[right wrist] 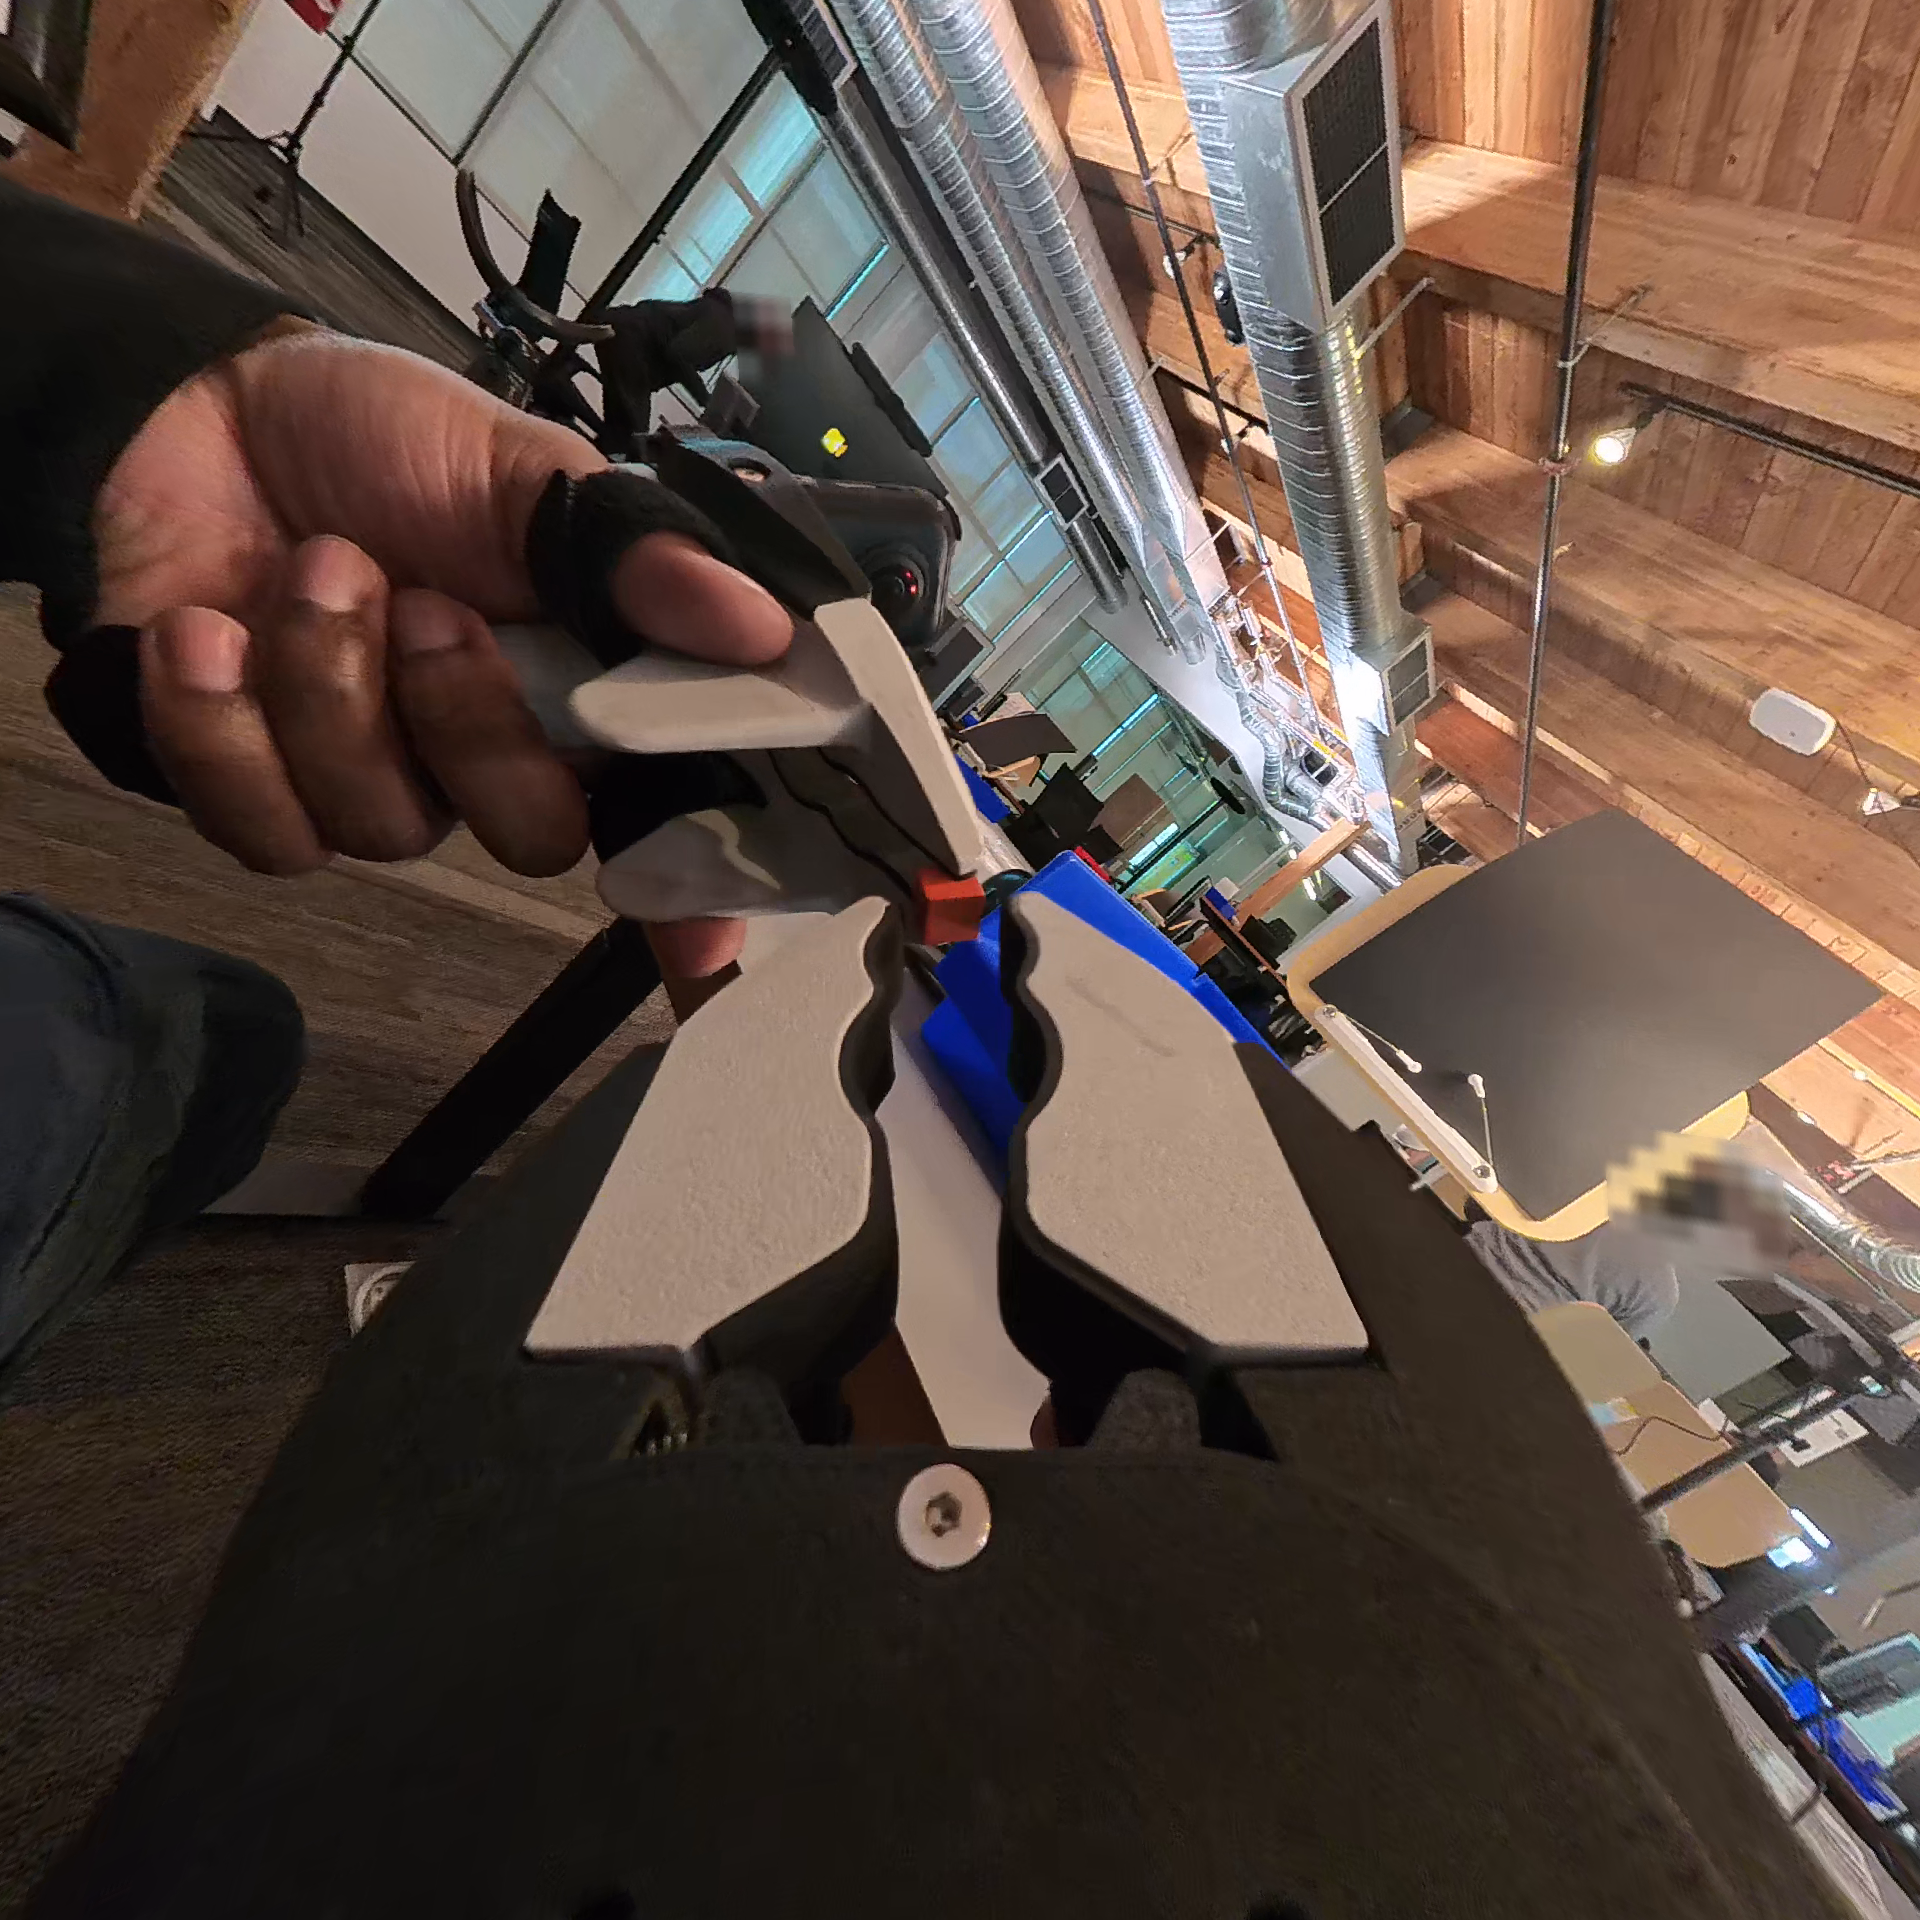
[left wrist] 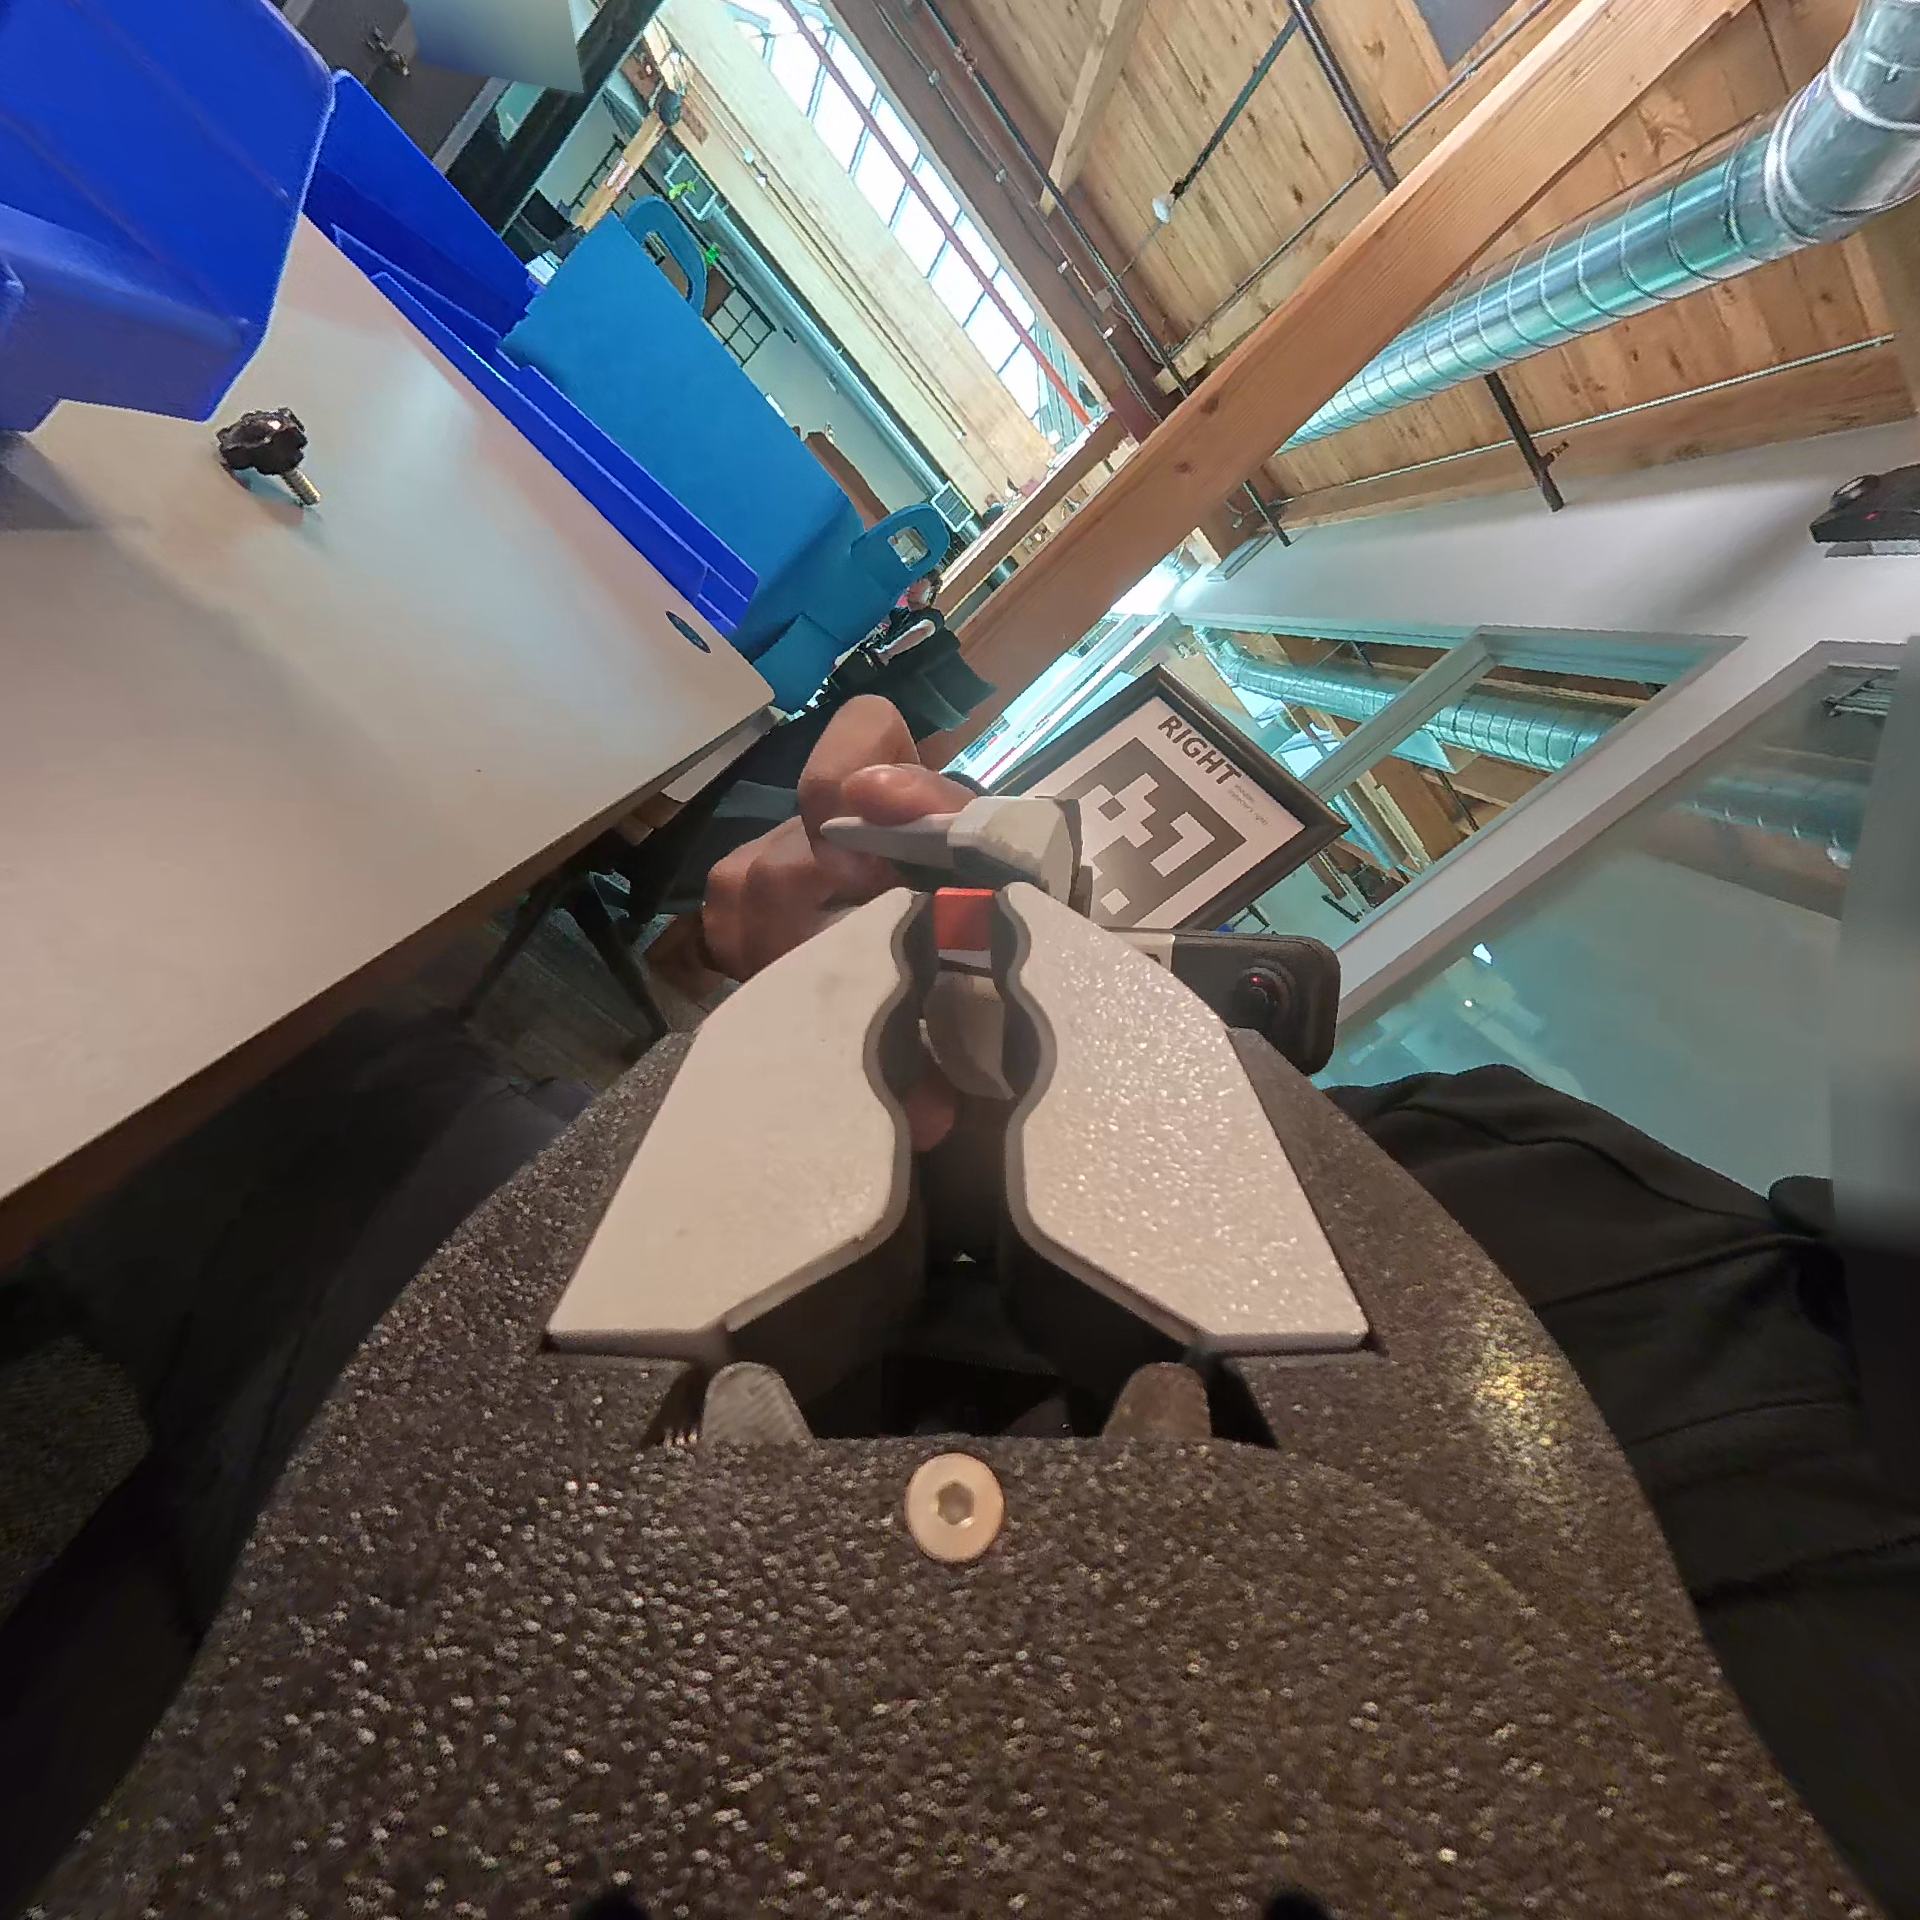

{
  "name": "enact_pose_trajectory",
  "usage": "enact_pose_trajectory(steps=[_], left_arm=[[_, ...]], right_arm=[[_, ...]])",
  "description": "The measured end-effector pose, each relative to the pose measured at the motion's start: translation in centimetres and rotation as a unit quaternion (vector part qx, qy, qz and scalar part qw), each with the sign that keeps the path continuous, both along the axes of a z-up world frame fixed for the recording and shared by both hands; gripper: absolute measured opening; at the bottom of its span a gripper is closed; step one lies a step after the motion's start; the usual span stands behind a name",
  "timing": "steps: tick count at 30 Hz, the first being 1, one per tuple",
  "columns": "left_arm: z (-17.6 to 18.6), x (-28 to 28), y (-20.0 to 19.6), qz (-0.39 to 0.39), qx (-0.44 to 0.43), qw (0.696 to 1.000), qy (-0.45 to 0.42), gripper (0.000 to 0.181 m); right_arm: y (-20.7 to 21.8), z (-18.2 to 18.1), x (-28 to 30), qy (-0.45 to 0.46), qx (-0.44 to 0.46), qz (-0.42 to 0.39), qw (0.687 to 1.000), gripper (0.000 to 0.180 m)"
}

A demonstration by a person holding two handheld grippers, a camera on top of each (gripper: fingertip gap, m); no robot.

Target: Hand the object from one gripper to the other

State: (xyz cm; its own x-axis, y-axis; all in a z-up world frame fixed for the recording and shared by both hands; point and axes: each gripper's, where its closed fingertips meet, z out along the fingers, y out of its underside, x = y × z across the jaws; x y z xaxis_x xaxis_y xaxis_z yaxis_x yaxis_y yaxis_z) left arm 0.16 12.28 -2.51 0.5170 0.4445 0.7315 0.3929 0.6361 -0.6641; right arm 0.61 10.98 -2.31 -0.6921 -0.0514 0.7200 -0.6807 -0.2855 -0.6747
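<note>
Red block (left wrist: pixel 961 920) pinched by left gripper (left wrist: pixel 961 914) fingers; right gripper (right wrist: pixel 948 925) fingers spread, flanking it; printed marker card (left wrist: pixel 1164 821) behind.

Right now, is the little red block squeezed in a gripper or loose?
Squeezed. The left gripper pinches the red block at its fingertips; the right gripper is open around it.

Each wrist camera sits close behind its own gripper, tilted up toward the wooden ceiling (right wrist: pixel 1662 260). They face one another, sharing the small red block (left wrist: pixel 962 921) between the tips.
</note>
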Motion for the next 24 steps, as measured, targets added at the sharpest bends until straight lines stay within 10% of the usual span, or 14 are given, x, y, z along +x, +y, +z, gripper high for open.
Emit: enact_pose_trajectory(steps=[13, 24], left_arm=[[0.8, 0.2, -1.5, 0.091, -0.154, 0.979, 0.098, 0.028], [0.8, 1.5, -1.1, 0.205, -0.521, 0.781, 0.275, 0.034]], right_arm=[[-0.1, 0.5, -0.2, -0.199, 0.07, 0.096, 0.973, 0.01], [0.8, 0.9, -0.1, -0.446, 0.235, 0.27, 0.82, 0.009]])
